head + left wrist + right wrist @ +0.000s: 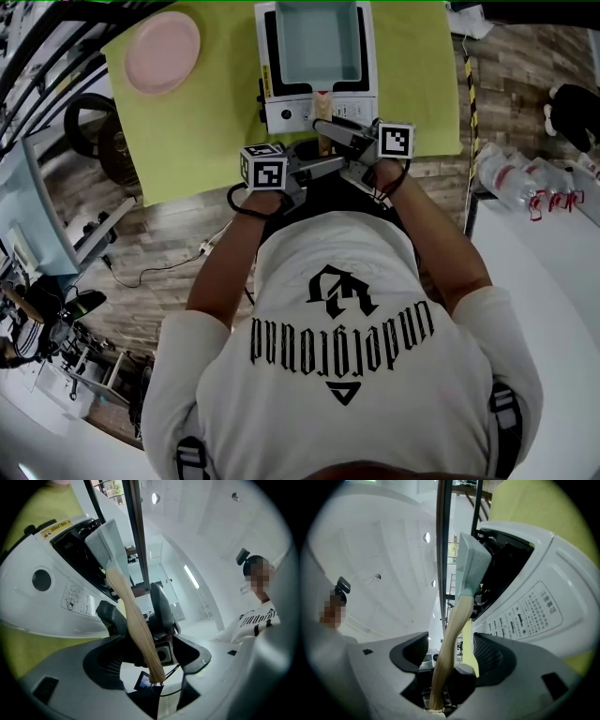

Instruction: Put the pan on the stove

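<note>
Pan [319, 42], rectangular, pale blue-grey, is seen sitting on top of the white portable stove [281, 114], w/ its wooden handle [324, 97] pointed back toward the person. Stove is set on a yellow-green mat [206, 122], approx. centre of its far edge; a pink plate [162, 52] is placed on the mat's far left corner, well apart from the stove.

Both grippers are held level at the near end of the handle, facing each other from opp. sides. L gripper [323, 167] is brought in from the left, R gripper [328, 127] from the right, tips nearly meeting in front of the stove's control panel.

In the left gripper view, the handle [133, 620] is seen running between the jaws of the L gripper [154, 637]; jaws are spread wide, pads not pressed on the wood. Pan body [110, 541] & stove front [56, 597] are visible beyond.

In the right gripper view, same is shown for the R gripper [450, 653]: jaws wide apart, handle [450, 634] passing through the gap w/ space on both sides, nothing gripped. Pan wall [471, 564] & stove panel w/ printed text [534, 611] are seen behind.
</note>
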A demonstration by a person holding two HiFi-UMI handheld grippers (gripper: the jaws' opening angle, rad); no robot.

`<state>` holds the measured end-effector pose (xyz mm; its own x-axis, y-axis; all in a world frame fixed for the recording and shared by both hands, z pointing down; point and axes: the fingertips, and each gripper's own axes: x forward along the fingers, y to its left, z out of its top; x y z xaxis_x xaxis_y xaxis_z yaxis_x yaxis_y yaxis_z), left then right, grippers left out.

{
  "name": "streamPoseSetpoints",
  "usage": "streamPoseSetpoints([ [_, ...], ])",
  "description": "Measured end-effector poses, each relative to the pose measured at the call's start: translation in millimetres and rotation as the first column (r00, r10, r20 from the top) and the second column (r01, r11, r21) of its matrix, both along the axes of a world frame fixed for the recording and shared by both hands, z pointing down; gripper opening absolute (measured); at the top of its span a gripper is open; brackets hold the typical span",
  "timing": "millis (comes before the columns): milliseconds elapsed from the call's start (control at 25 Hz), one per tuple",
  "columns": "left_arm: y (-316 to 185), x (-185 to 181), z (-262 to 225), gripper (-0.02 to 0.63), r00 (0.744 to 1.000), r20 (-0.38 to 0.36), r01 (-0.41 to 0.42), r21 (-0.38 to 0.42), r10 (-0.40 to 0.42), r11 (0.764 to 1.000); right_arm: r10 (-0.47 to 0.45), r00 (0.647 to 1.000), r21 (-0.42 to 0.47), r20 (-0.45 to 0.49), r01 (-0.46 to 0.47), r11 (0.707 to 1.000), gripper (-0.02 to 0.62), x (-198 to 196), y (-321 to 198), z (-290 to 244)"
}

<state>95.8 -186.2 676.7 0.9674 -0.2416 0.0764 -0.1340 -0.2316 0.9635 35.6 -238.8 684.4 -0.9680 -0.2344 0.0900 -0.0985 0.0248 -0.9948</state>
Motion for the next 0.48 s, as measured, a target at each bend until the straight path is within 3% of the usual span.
streamPoseSetpoints([
  [480, 6, -16, 0, 0.331, 0.998, 0.047, 0.028, 0.012, -0.028, 1.000, 0.036, 0.999, 0.020, -0.008, -0.036, 0.999, 0.304, 24, 7, -10],
])
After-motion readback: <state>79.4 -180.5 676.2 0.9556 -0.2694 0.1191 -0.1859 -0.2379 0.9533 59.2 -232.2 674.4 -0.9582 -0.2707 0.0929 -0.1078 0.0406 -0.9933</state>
